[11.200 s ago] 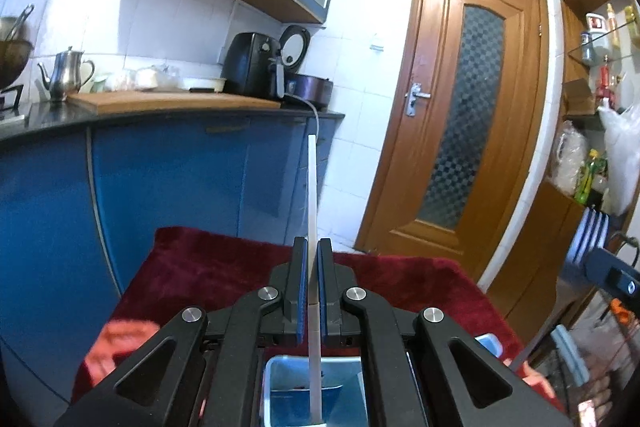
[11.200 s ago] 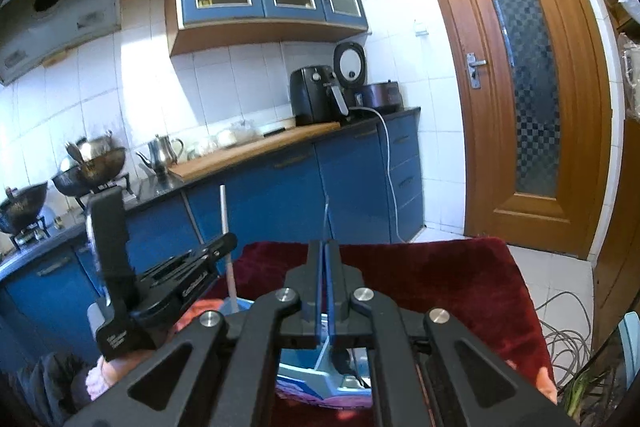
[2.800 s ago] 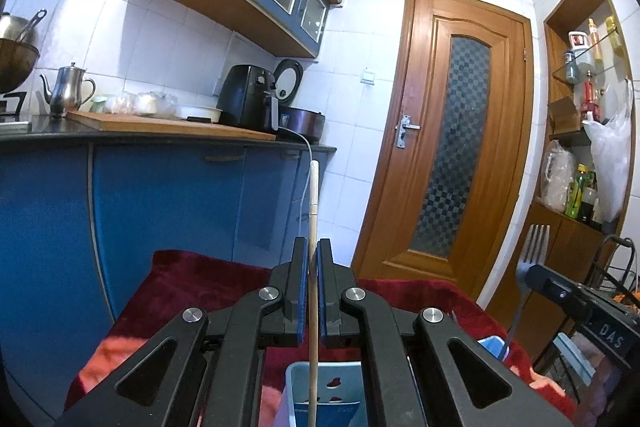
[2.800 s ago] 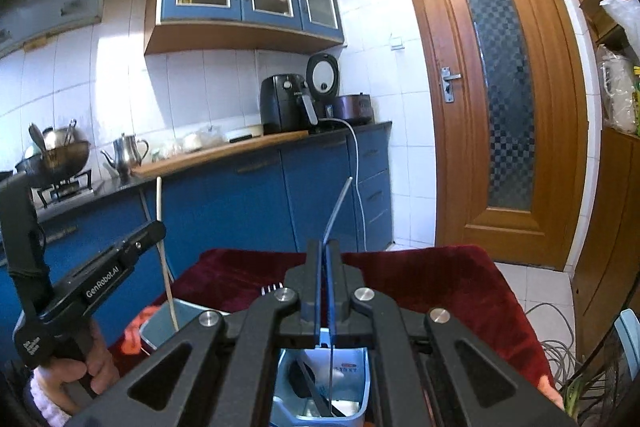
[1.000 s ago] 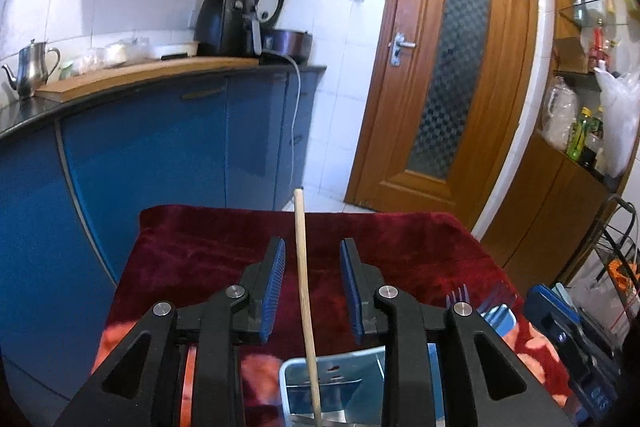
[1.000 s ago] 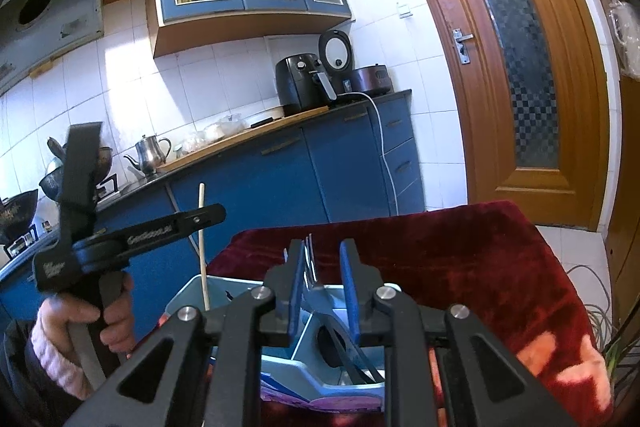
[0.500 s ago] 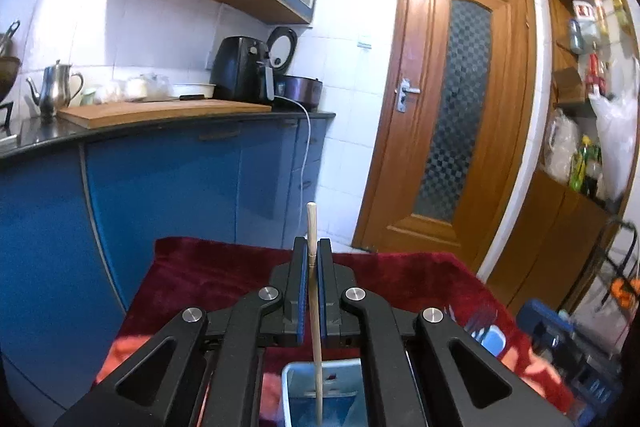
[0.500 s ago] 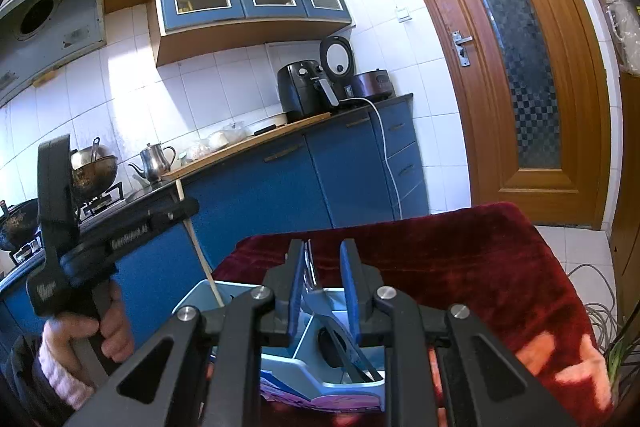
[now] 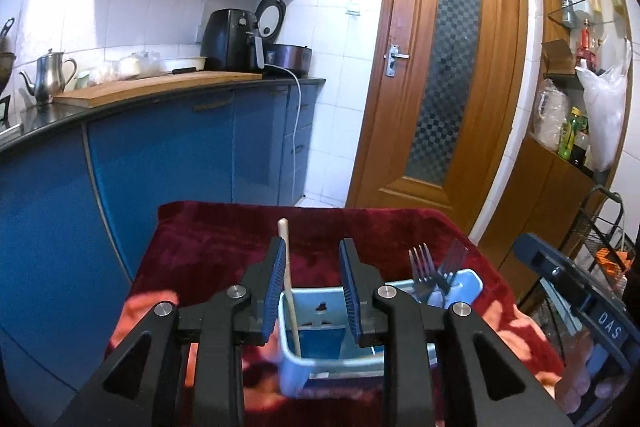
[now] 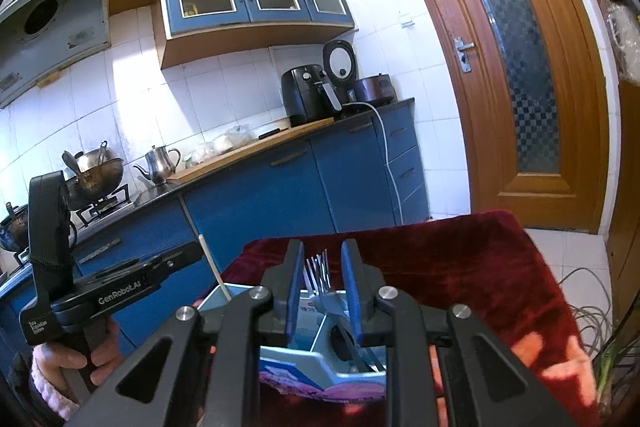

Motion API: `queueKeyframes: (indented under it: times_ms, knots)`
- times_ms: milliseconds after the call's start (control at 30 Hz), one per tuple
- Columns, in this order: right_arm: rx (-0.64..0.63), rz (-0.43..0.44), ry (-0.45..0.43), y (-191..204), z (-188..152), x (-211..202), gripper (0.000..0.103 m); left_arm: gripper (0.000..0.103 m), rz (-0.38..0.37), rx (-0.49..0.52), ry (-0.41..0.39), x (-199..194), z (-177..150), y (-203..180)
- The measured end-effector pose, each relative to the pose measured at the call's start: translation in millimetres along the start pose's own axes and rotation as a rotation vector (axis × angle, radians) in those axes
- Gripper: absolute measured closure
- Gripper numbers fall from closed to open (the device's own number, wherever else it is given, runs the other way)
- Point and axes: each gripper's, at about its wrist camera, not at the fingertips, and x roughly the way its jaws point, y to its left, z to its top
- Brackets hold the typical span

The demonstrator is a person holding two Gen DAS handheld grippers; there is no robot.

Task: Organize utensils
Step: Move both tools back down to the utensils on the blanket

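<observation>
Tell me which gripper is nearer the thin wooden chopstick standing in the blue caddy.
Left. The left gripper has the wooden chopstick between its open jaws; the right gripper sits off to its right, over the forks.

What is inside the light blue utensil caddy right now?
The blue caddy holds one leaning wooden chopstick and two forks in another compartment. Its bottom is hidden by the walls and grippers.

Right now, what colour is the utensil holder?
Light blue; the utensil holder shows best in the left wrist view.
</observation>
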Motion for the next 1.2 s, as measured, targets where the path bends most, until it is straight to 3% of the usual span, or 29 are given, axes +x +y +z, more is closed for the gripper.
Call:
queueKeyframes:
  times_ms: [333,600,867,1200]
  knots:
    - [0.066,-0.009,0.089,10,-10,-48,0.079,0.075,0.001,0.012,0.066,-54,-15,-1]
    - [0.13,-0.034,0.177,7,-37,-78,0.076,0.074,-0.023,-0.006,0.181,-87,-45,8]
    - [0.161,-0.061,0.253,3,-64,-93,0.074,0.074,-0.015,-0.003,0.29,-95,-82,18]
    - [0.206,-0.089,0.313,-9,-92,-110,0.07,0.074,-0.03,-0.01,0.454,-76,-123,19]
